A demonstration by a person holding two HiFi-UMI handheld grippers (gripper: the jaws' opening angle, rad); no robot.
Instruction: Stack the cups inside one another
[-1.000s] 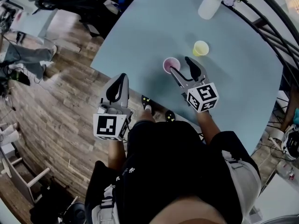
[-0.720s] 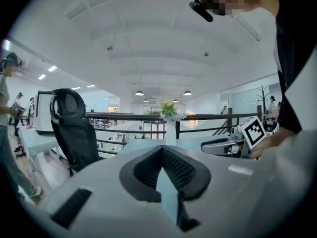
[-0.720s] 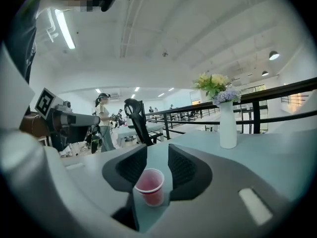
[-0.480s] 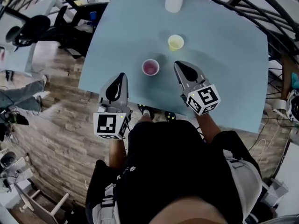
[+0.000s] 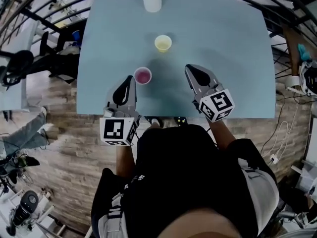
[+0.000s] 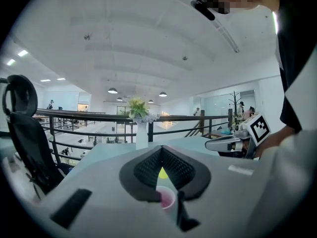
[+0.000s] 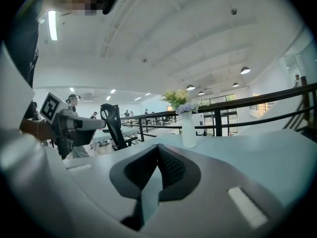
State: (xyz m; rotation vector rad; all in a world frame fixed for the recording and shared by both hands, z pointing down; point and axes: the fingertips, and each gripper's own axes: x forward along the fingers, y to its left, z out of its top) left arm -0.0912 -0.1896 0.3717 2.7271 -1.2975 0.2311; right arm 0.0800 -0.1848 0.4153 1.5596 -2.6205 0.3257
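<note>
Head view puts the left tongs (image 5: 131,79) at lower left of the pale blue counter (image 5: 233,38), near its front edge. The left gripper view shows them pressed together at the tips with nothing gripped. Just right of their tip, close but apart as far as I can tell, stands the small translucent plastic cup with a pink inside (image 5: 142,76); it is upright, with no other cup in it. A white vase of flowers (image 5: 152,0) at the top edge plays no part. Further right and higher in the frame than the pink one, well apart from it, sits the small pale yellow plastic cup (image 5: 163,43), also upright and on its own. Right of centre, the right tongs (image 5: 191,69) hover over bare counter, away from both cups. They have just been closing and are now shut, with nothing between them in the right gripper view.

By my reading the stacking has not begun: neither cup is lifted or nested. Everything is left to do: open one pair of tongs, take a cup by its rim, carry it over the other and lower it inside
</note>
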